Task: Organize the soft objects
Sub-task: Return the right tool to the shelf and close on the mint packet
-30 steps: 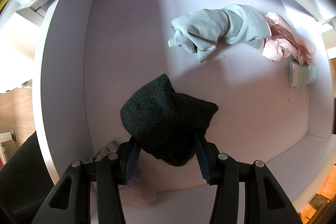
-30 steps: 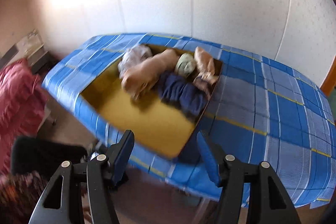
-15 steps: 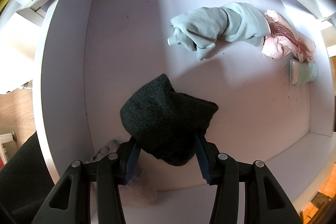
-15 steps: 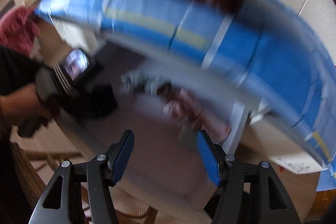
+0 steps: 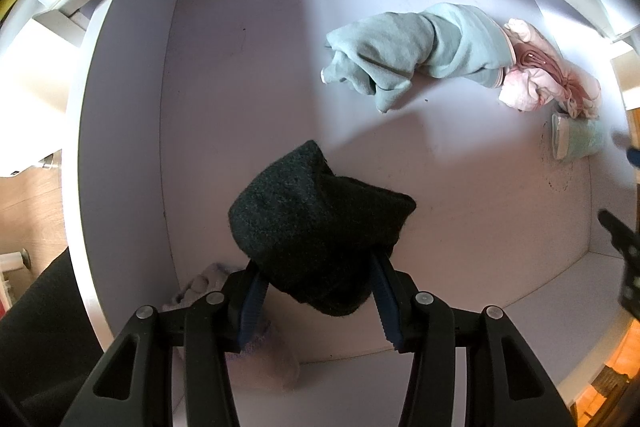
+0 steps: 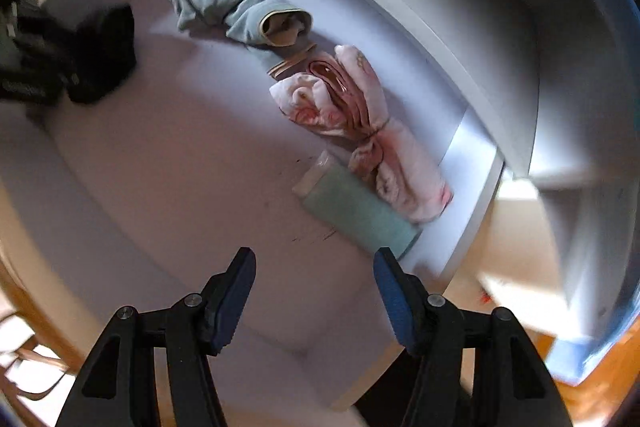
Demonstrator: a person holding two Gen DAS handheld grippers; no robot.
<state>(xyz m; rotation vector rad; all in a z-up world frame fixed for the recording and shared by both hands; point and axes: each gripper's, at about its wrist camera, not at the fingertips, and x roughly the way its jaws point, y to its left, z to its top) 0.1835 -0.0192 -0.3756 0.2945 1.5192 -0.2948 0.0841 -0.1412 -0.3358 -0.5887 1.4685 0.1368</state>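
A white drawer with a pale floor fills both views; four soft bundles lie in it, a fifth is held. Nearest, the left gripper is clamped on a black knit item above the floor, a pale pinkish bundle beneath its fingers; farther off lie one teal garment, one pink roll touching it, and one green folded cloth just beside that; the right gripper, jaws apart and empty, now faces the drawer, having swung from the blue checked cloth a second ago.
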